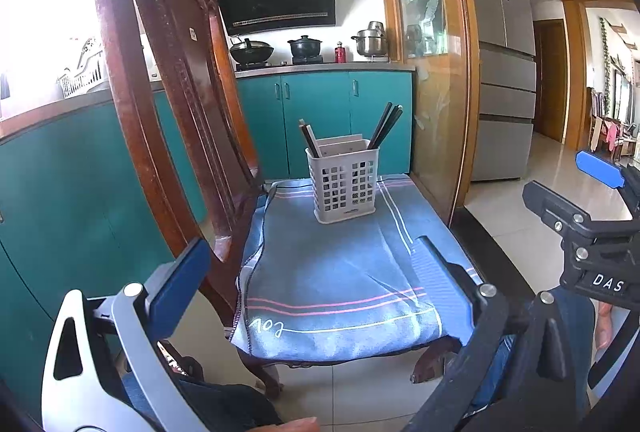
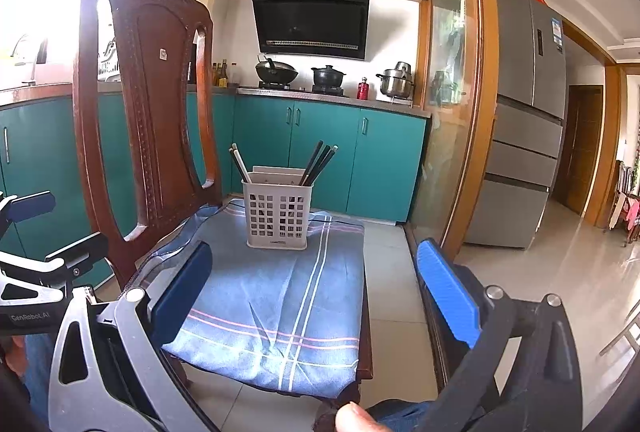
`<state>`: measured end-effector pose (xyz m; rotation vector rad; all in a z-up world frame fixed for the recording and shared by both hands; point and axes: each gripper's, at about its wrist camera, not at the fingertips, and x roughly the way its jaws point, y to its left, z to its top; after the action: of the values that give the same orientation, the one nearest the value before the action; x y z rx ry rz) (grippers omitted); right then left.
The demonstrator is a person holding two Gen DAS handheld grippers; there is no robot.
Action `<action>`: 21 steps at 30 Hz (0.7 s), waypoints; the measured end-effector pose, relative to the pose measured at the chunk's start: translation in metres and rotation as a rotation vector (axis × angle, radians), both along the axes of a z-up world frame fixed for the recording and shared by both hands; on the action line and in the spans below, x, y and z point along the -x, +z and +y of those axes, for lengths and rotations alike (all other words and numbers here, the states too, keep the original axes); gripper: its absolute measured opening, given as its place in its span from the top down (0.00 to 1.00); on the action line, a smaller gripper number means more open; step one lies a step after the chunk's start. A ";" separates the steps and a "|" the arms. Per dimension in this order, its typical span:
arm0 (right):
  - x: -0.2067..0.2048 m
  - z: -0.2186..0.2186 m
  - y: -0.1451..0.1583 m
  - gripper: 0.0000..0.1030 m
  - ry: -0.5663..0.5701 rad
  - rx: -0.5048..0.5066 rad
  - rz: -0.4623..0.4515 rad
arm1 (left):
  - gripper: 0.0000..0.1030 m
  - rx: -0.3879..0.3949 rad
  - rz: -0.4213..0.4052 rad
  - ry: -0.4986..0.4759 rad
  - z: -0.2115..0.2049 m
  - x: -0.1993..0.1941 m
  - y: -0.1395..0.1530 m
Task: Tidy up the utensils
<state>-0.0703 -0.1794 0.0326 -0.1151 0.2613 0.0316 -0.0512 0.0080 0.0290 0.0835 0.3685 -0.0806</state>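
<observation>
Chopsticks (image 1: 385, 126) stand in a pale slotted basket (image 1: 344, 188) on my left wrist view, one dark bunch leaning out toward 1 o'clock and another bunch (image 1: 309, 138) leaning toward 11 o'clock from the opposite corner. The basket sits upright on a blue cloth (image 1: 332, 272) spread over the seat of a wooden chair (image 1: 160, 72), toward the far edge of the seat, at about 12 o'clock from my left gripper (image 1: 316, 264). That gripper hangs low before the near edge of the seat with its jaws spread wide and nothing between them; its fingers (image 1: 180, 280) are well apart from the basket. At 3 o'clock in this view I see part of my right gripper (image 1: 600, 168), off the seat over the floor. Behind the chair run teal cabinets (image 1: 324, 112), with pots on the counter. Switching to the right wrist view, the basket (image 2: 277, 218) is again at 12 o'clock, upright on the cloth (image 2: 280, 312), with the chopsticks (image 2: 318, 162) fanning up toward 1 o'clock and the other bunch (image 2: 240, 164) toward 11. My right gripper (image 2: 316, 296) is also released, jaws wide, empty, with one blue finger (image 2: 448, 296) out past the seat's right edge. The chair (image 2: 152, 92) back rises at 10 o'clock, and the left gripper (image 2: 48, 256) shows at 9 o'clock. A fingertip (image 2: 356, 418) shows at 6 o'clock.
</observation>
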 end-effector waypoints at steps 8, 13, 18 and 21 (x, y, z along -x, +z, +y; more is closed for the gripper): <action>0.001 0.000 -0.001 0.03 0.000 -0.004 0.001 | 0.03 -0.011 -0.003 -0.015 -0.005 0.001 0.000; 0.002 0.000 -0.002 0.03 -0.003 -0.006 -0.001 | 0.03 -0.016 0.000 -0.018 -0.006 0.001 0.000; 0.004 0.000 -0.003 0.03 -0.003 -0.012 -0.006 | 0.03 -0.018 0.005 -0.019 -0.005 0.001 -0.001; 0.004 0.000 -0.003 0.03 -0.001 -0.012 -0.006 | 0.03 -0.022 0.006 -0.019 -0.005 0.001 -0.001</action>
<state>-0.0747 -0.1792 0.0292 -0.1031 0.2548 0.0313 -0.0522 0.0028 0.0283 0.1082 0.3749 -0.0954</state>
